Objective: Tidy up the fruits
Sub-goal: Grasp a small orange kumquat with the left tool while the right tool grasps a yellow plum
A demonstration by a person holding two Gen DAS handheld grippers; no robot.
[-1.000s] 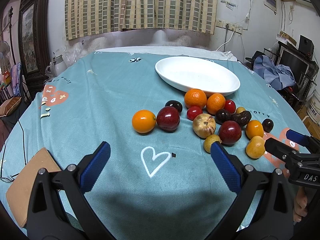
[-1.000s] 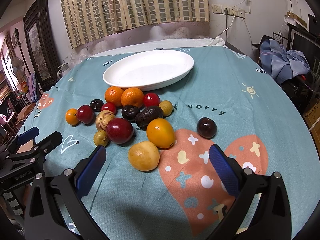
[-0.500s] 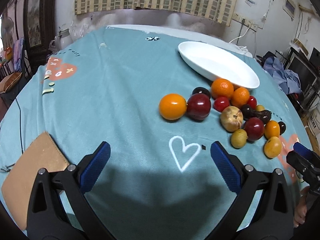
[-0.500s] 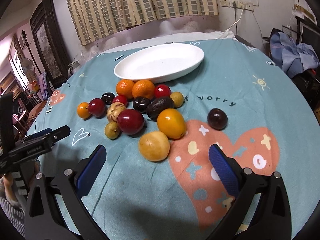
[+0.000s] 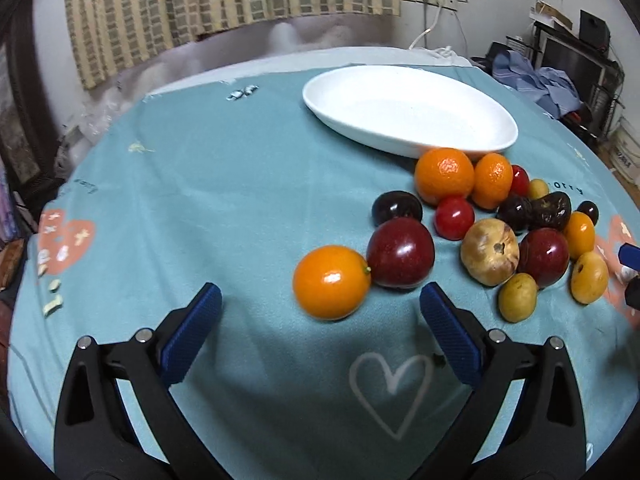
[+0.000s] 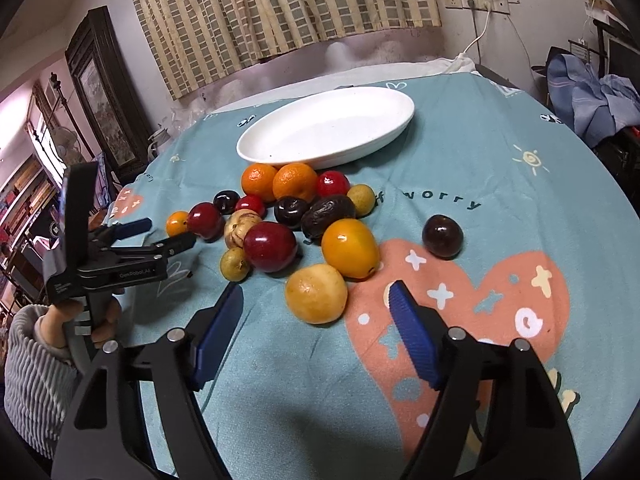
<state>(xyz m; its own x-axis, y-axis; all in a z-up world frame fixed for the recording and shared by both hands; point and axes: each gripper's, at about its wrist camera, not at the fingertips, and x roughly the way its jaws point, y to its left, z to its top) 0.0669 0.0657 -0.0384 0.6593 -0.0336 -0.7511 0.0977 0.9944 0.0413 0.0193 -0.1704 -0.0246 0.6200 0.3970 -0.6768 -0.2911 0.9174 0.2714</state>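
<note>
The fruits lie in a loose cluster on the bench, on a teal cloth (image 6: 500, 168) printed with hearts and lettering, just in front of an empty white oval dish (image 6: 400, 130); two mandarins (image 6: 296, 182) sit nearest the dish rim, with a red tomato-like fruit (image 6: 332, 184) beside them; dark plums, a wrinkled brown fruit (image 6: 328, 212) and a pale blotched fruit (image 5: 490, 250) fill the middle; a large red plum (image 6: 270, 246) touches a small yellow-green fruit (image 6: 234, 264); one dark plum (image 6: 442, 236) sits apart on the pink heart print.

At the cluster's left end a smooth orange fruit (image 5: 332, 282) touches a red plum (image 5: 400, 252); the left claw (image 5: 320, 312) hangs open, its blue pads spread wide, with this orange just ahead between them and untouched.

The right claw (image 6: 316, 312) is likewise open and holds nothing; a yellow-orange fruit (image 6: 316, 292) lies between its blue fingertips, with an oval orange fruit (image 6: 350, 248) just behind.

Striped curtains (image 6: 280, 8) hang behind the bench.
</note>
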